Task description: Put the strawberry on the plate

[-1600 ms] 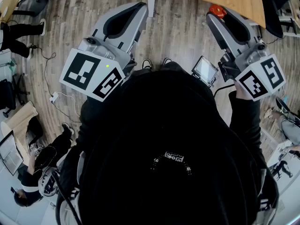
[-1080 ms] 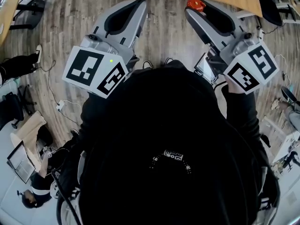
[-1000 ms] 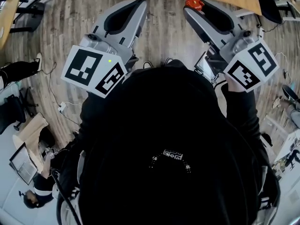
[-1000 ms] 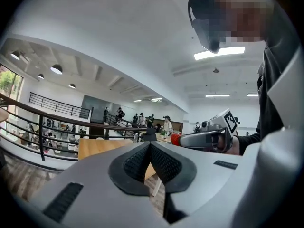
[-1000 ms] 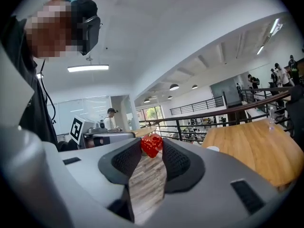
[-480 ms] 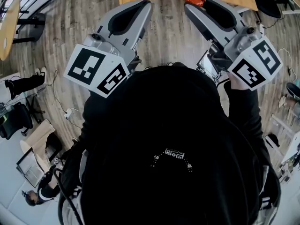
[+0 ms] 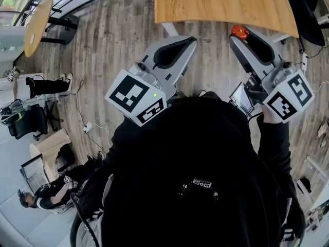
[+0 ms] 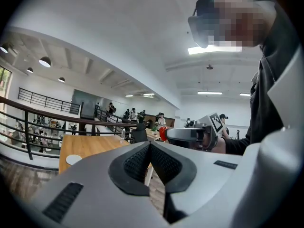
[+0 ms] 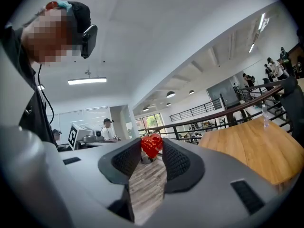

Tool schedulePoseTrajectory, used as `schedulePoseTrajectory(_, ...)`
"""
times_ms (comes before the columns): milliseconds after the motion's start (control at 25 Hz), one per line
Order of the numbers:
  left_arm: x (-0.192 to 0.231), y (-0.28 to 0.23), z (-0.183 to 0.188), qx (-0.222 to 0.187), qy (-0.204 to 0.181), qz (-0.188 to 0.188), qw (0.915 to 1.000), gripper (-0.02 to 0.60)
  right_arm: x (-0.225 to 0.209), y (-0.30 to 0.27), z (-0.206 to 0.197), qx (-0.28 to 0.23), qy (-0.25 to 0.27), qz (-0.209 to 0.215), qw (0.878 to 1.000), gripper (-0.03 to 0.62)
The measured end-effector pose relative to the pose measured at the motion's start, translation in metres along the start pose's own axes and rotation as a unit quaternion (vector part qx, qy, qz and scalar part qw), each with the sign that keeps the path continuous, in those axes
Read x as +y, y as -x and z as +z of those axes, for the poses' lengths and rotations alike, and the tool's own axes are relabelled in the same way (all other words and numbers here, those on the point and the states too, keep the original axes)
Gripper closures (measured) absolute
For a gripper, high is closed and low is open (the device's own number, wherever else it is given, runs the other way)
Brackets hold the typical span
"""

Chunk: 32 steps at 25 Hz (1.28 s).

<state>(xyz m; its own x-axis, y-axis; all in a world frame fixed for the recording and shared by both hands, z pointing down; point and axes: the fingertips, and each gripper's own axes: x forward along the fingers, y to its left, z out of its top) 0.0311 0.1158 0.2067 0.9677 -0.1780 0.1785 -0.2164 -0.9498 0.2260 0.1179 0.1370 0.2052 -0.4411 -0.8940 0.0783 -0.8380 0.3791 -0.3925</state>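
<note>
A red strawberry (image 7: 239, 32) sits pinched at the tips of my right gripper (image 7: 235, 37), just short of the near edge of the wooden table (image 7: 226, 4). In the right gripper view the strawberry (image 9: 152, 144) is held between the two black pads. My left gripper (image 7: 190, 39) is shut with nothing in it and points at the table beside the right one. In the left gripper view, the pads of the left gripper (image 8: 150, 145) meet. There a small white plate (image 8: 73, 159) lies on the table (image 8: 90, 146), left of the jaws. The strawberry (image 8: 163, 133) shows red further right.
White table legs (image 7: 169, 29) stand under the table's near edge. A black chair (image 7: 308, 12) is at the table's right end. A round table (image 7: 37, 18), a seated person (image 7: 49, 86), a cable and bags lie on the wooden floor to the left.
Both grippers have moved towards the wooden table, which now fills more of the head view. The left gripper shifted right in the picture. The strawberry stays in the right gripper.
</note>
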Motion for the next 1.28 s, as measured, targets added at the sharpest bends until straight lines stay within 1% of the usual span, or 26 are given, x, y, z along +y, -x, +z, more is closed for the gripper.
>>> schedulePoseTrajectory(120, -0.023, 0.001, 0.000, 0.009, 0.008, 0.000, 0.9999, 0.583, -0.004, 0.024, 0.001, 0.008, -0.015, -0.009, 1.000, 0.445)
schedulePoseTrajectory(240, -0.029, -0.004, 0.000, 0.012, 0.013, 0.000, 0.9998, 0.583, -0.024, 0.034, 0.005, 0.017, -0.027, -0.023, 0.999, 0.445)
schedulePoseTrajectory(320, -0.030, -0.001, -0.003, 0.013, 0.016, 0.000, 0.9998, 0.583, -0.029, 0.036, 0.004, 0.019, -0.029, -0.024, 0.999, 0.445)
schedulePoseTrajectory(440, -0.021, 0.007, 0.001, 0.006, 0.023, 0.014, 0.9996, 0.583, -0.025, 0.030, 0.017, 0.015, -0.014, -0.017, 1.000, 0.445)
schedulePoseTrajectory(560, -0.013, 0.005, 0.005, -0.002, 0.029, 0.023, 0.9993, 0.583, -0.024, 0.030, 0.026, 0.014, 0.008, -0.027, 0.999, 0.445)
schedulePoseTrajectory(640, -0.013, 0.000, 0.005, -0.004, 0.030, 0.014, 0.9995, 0.583, -0.028, 0.035, 0.025, 0.014, 0.006, -0.036, 0.999, 0.445)
schedulePoseTrajectory(760, -0.013, -0.006, 0.006, -0.004, 0.029, -0.009, 0.9995, 0.583, -0.035, 0.044, 0.021, 0.014, -0.008, -0.056, 0.998, 0.445)
schedulePoseTrajectory(880, -0.010, -0.009, 0.015, -0.007, 0.026, -0.030, 0.9992, 0.583, -0.035, 0.040, 0.027, 0.018, -0.005, -0.072, 0.997, 0.445)
schedulePoseTrajectory(960, -0.008, -0.011, 0.014, -0.002, 0.025, -0.040, 0.9989, 0.583, -0.035, 0.036, 0.035, 0.012, -0.012, -0.076, 0.997, 0.445)
schedulePoseTrajectory(1040, -0.001, -0.014, 0.013, 0.001, 0.028, -0.045, 0.9986, 0.583, -0.041, 0.034, 0.046, -0.011, -0.032, -0.079, 0.996, 0.445)
schedulePoseTrajectory(1120, 0.012, -0.015, 0.018, -0.005, 0.034, -0.045, 0.9984, 0.583, -0.048, 0.031, 0.057, -0.025, -0.034, -0.093, 0.995, 0.445)
schedulePoseTrajectory(1200, 0.025, -0.018, 0.021, -0.008, 0.036, -0.042, 0.9984, 0.583, -0.053, 0.027, 0.059, -0.014, -0.016, -0.113, 0.993, 0.445)
schedulePoseTrajectory(1280, 0.037, -0.029, 0.019, -0.009, 0.036, -0.043, 0.9984, 0.583, -0.069, 0.024, 0.056, 0.003, -0.006, -0.132, 0.991, 0.445)
